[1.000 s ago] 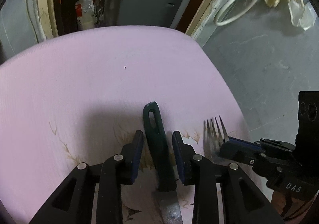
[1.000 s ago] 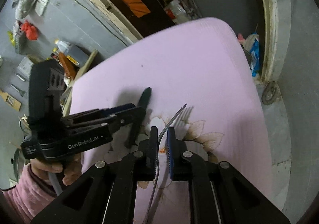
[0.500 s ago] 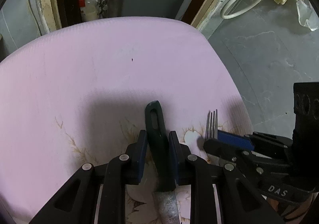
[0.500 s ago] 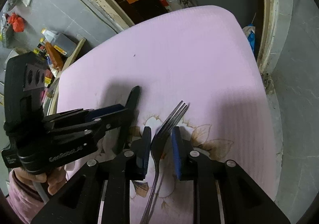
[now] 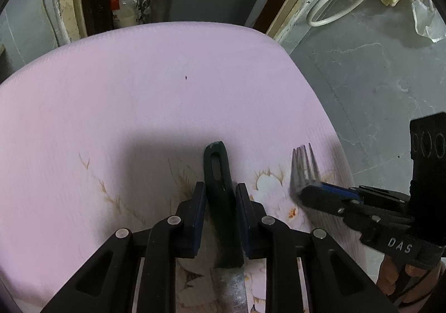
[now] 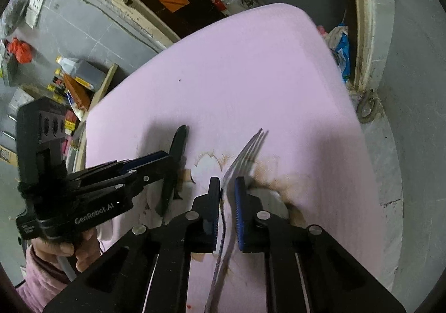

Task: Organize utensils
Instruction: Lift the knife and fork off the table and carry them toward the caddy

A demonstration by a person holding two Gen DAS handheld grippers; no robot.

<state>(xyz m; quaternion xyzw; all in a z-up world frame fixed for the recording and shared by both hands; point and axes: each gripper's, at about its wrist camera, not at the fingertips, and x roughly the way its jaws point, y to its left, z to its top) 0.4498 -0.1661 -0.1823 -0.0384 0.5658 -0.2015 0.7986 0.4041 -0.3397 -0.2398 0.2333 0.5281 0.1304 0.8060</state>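
A knife with a dark green handle (image 5: 218,173) lies on the pink floral cloth (image 5: 167,90), blade (image 5: 231,290) toward the camera. My left gripper (image 5: 220,190) is shut on that handle, which sticks out past the pads. To its right a metal fork (image 5: 303,168) points away with its tines up. In the right wrist view the fork (image 6: 248,151) runs between the pads of my right gripper (image 6: 227,184). Those jaws are closing, and the pads touch the fork's neck. The left gripper (image 6: 164,158) and the knife (image 6: 178,143) show at the left of that view.
The cloth-covered table ends just right of the fork, above a grey floor (image 5: 376,76). A white hose (image 5: 334,6) lies on the floor beyond. Bottles and boxes (image 6: 67,67) crowd the floor at the far left. A person's hand (image 6: 64,251) holds the left gripper.
The left jaws, apart around the knife handle a second ago, have closed onto it. The right jaws widened around the fork half a second ago and have narrowed again; the fork has turned between them.
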